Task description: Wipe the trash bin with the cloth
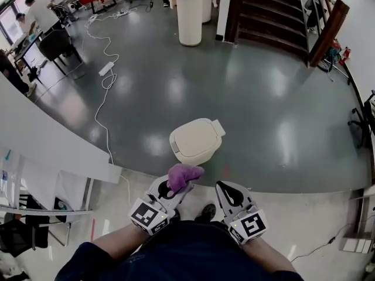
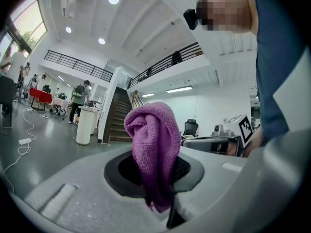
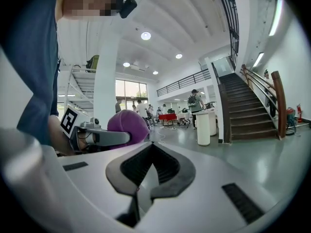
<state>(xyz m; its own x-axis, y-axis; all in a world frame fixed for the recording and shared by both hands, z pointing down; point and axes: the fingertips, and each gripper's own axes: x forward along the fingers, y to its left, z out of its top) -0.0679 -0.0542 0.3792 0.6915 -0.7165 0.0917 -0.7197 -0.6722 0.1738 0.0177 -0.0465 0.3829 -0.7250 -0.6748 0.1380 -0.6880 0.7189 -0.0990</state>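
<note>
A cream trash bin point(image 1: 196, 140) with a closed lid stands on the grey floor ahead of me. My left gripper point(image 1: 171, 192) is shut on a bunched purple cloth point(image 1: 184, 176), which stands up between its jaws point(image 2: 153, 149). It is held near my body, short of the bin and not touching it. My right gripper point(image 1: 229, 193) is beside it, jaws together with nothing between them point(image 3: 150, 178). From the right gripper view the cloth point(image 3: 127, 125) shows at the left.
A white counter edge point(image 1: 53, 148) runs along my left. A white cable with a power strip point(image 1: 106, 69) trails across the floor. A white cylindrical column point(image 1: 190, 17) and dark stairs point(image 1: 269, 13) lie beyond the bin. People and desks are at the far left.
</note>
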